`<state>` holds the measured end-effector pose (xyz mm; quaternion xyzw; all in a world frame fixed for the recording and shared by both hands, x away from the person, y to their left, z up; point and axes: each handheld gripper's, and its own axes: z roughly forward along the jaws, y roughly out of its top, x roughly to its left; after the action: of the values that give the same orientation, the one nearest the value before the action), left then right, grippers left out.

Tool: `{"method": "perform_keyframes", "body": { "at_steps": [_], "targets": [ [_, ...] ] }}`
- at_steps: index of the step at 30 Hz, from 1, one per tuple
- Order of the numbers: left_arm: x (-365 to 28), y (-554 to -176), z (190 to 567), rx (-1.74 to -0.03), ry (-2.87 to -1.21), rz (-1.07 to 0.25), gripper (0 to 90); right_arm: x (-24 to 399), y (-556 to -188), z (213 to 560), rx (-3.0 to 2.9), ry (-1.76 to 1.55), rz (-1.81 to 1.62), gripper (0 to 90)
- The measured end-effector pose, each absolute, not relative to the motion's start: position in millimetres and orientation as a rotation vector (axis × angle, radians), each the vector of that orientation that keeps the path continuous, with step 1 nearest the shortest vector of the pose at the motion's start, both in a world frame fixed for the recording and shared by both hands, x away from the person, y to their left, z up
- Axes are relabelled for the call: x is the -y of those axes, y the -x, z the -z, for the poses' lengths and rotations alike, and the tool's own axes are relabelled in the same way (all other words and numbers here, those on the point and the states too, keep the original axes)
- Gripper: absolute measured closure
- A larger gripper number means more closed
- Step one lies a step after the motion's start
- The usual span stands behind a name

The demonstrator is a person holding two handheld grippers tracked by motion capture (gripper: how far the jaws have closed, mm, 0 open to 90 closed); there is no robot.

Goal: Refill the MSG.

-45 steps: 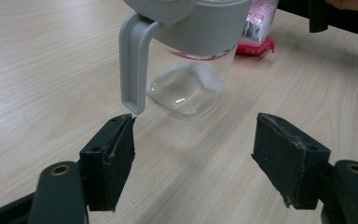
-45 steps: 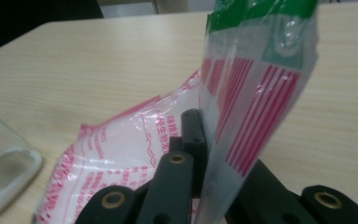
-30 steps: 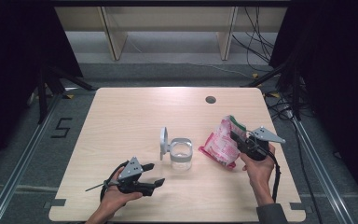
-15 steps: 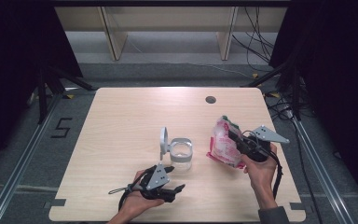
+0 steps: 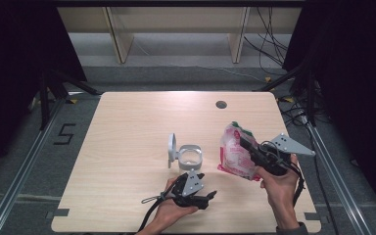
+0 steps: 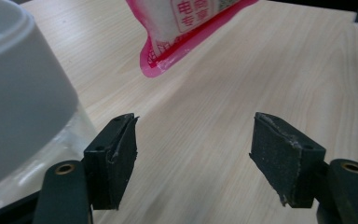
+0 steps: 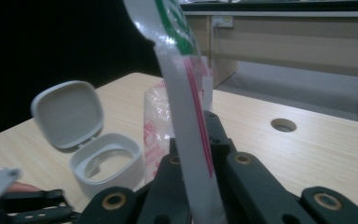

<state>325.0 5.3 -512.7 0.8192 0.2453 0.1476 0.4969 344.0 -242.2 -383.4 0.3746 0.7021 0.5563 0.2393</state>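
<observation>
A pink and white plastic bag (image 5: 232,155) hangs upright above the right part of the table, and my right gripper (image 5: 243,142) is shut on its top edge. In the right gripper view the bag's sealed strip (image 7: 191,140) stands pinched between the jaws. A white jar (image 5: 190,156) with its hinged lid (image 5: 172,147) flipped open sits mid-table. My left gripper (image 5: 209,196) lies low just in front of the jar, open with nothing between its fingers. In the left gripper view the jar (image 6: 18,93) is close on the left and the bag's lower corner (image 6: 177,42) hangs ahead.
A round cable hole (image 5: 221,104) sits in the wooden table (image 5: 127,127) near its far edge. Dark stands and cables flank the table on both sides. The left gripper (image 7: 28,203) appears low at the left of the right gripper view, in front of the jar (image 7: 107,163).
My left gripper has slid right along the table's front to just in front of the jar. My right gripper has lifted the bag a little higher.
</observation>
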Motion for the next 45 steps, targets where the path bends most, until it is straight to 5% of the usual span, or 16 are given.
{"method": "perform_keyframes", "body": {
  "at_steps": [16,27,45],
  "targets": [
    [4,-331,512,-0.657,-1.936,-0.430,32.6,213,-324,366,-1.984,-0.895,-1.638,90.0],
    [5,-327,516,-0.684,-1.829,-0.492,69.3,200,-324,366,-2.019,-0.874,-1.650,90.0],
    [26,-326,509,-0.821,-1.733,-0.475,74.6,189,-357,357,-1.937,-0.987,-1.629,90.0]
  ]
}}
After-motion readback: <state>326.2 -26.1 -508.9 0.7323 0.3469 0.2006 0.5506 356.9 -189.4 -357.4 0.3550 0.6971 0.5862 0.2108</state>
